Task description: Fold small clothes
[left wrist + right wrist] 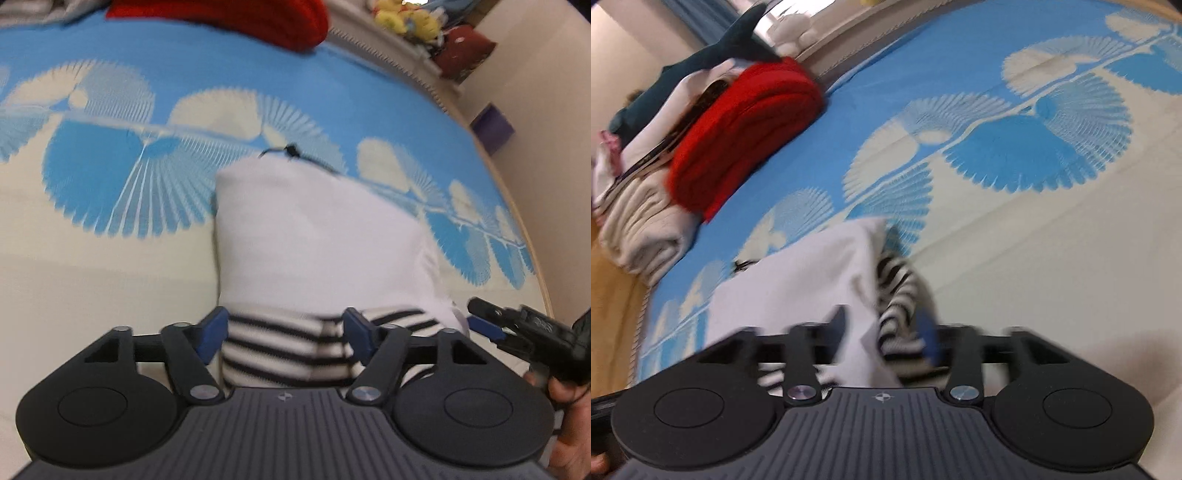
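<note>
Blue and cream bedding with a fan pattern covers the bed [110,280], and on it lies the small garment [317,240], white on top with black-and-white stripes at its near edge. Its striped hem sits between the spread blue pads of the left gripper [286,334], which do not press it. Just beside it, the right gripper [886,332] also stands wide over the cloth, blurred. Farther off rests a folded red knit [746,125] on a pile of clothes [642,229].
</note>
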